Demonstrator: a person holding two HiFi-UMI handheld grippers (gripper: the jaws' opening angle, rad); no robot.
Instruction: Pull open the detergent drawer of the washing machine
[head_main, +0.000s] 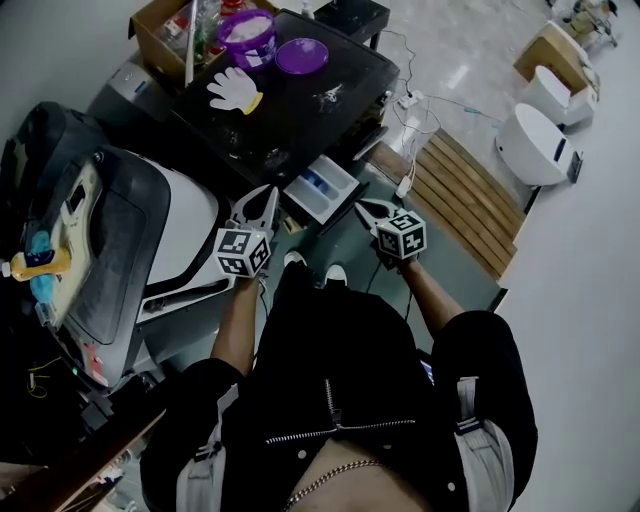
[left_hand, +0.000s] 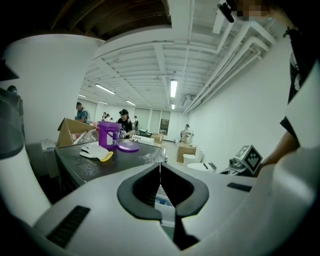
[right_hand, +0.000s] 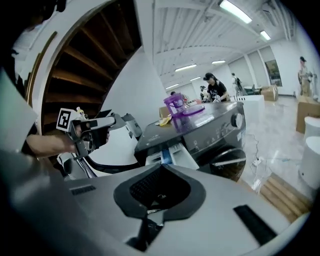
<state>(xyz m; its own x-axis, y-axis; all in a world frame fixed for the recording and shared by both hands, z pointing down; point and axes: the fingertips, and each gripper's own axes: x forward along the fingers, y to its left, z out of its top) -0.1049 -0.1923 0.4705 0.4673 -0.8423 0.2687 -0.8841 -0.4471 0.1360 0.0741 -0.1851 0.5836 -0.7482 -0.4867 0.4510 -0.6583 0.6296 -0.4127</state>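
The dark washing machine (head_main: 290, 100) stands ahead of me, and its white detergent drawer (head_main: 322, 188) with a blue insert is pulled out toward me. My left gripper (head_main: 268, 192) hovers just left of the drawer, jaws shut and empty. My right gripper (head_main: 362, 207) hangs just right of the drawer's front, also shut on nothing. In the left gripper view the jaws (left_hand: 160, 167) meet in a thin line, with the drawer (left_hand: 163, 202) showing below them. From the right gripper (right_hand: 161, 167) I see the open drawer (right_hand: 172, 152), the machine's front (right_hand: 220, 132) and the left gripper (right_hand: 90, 131).
On the machine's top sit a purple jug (head_main: 247, 38), a purple lid (head_main: 301, 55) and a white glove (head_main: 235, 90). A white appliance (head_main: 170, 230) stands at left, a wooden pallet (head_main: 465, 200) at right. A power strip with cables (head_main: 408, 105) lies behind.
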